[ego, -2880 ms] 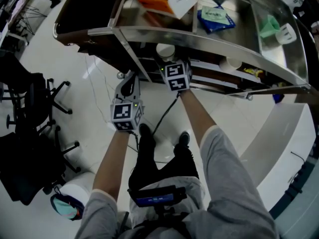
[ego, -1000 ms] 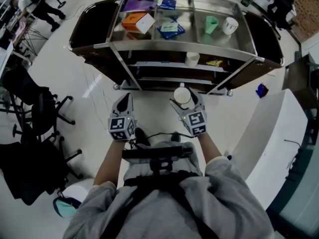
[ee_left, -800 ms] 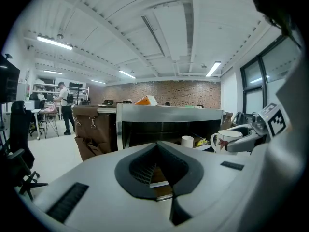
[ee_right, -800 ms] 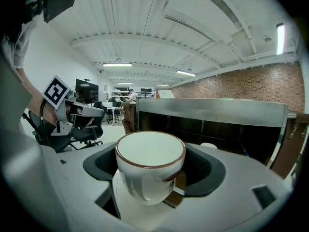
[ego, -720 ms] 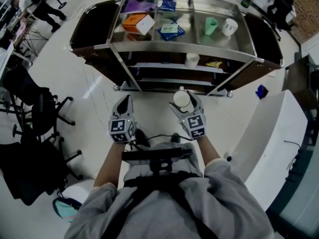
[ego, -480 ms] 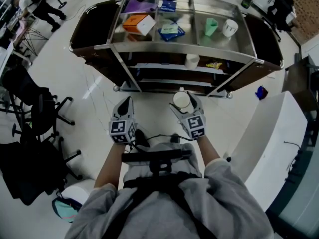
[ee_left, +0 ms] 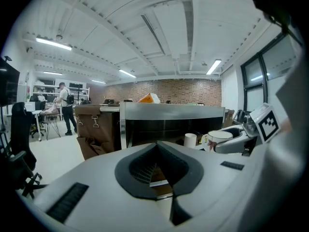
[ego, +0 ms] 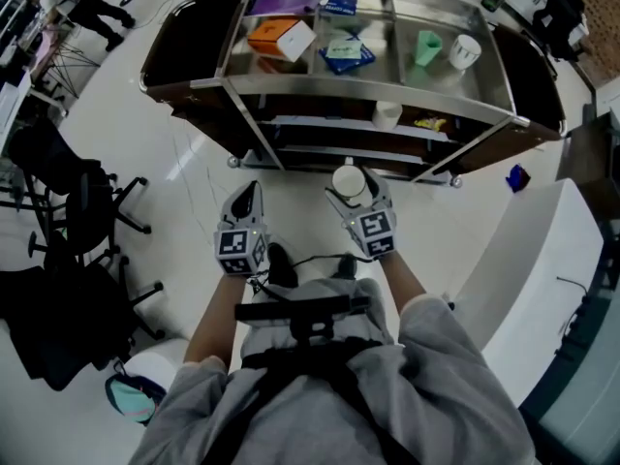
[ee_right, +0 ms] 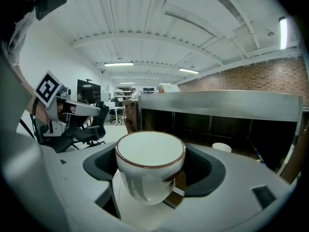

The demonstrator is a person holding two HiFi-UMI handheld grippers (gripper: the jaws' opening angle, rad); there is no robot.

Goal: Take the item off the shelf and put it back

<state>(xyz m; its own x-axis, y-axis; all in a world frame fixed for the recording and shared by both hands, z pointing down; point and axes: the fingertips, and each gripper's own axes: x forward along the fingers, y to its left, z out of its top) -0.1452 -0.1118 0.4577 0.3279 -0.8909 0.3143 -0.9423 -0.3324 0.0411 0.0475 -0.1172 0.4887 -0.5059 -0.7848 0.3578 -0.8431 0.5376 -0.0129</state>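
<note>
Between the jaws of the right tongs (ego: pixel 355 194) sits the white cup (ee_right: pixel 150 161), clamped by its sides, rim up, out in the open just short of the shelf cart (ego: pixel 320 86) ahead; the left tongs (ego: pixel 249 194) hang alongside w/ jaws together, nothing in them. Could be fresh off the shelf or headed back in, can't call it from here. Either way, imo: hold it level, firm squeeze, no tipping, and mind the steel front rail plus the other small cup (ego: pixel 387 114) ahead-right of the tips.

Glossy white ceramic cup (ee_right: pixel 148 175), shiny smooth metal shelf (ego: pixel 392 56), smooth pale floor (ego: pixel 116 134) with faint sheen
</note>
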